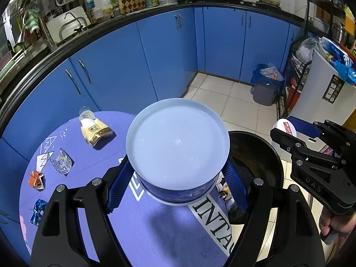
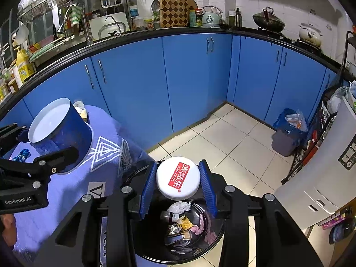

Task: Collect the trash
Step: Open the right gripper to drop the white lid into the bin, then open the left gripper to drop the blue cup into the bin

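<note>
My left gripper [image 1: 178, 178] is shut on a blue paper cup [image 1: 178, 146] with a white base, held above the purple-clothed table [image 1: 155, 233]; the cup also shows in the right wrist view [image 2: 60, 133]. My right gripper [image 2: 178, 184] is shut on a white round lid [image 2: 177, 178] with a red label, held over the black trash bin [image 2: 213, 242]. The bin holds crumpled tissue, wrappers and a small bottle. On the table lie a yellow snack bag [image 1: 94, 131], a clear wrapper [image 1: 61, 161], an orange scrap [image 1: 35, 179] and a blue foil wrapper [image 1: 39, 211].
Blue kitchen cabinets [image 2: 189, 84] curve behind under a cluttered counter. A grey bin with a blue liner [image 2: 287, 133] stands on the tiled floor by a wire rack. A white appliance [image 2: 322, 171] stands at the right.
</note>
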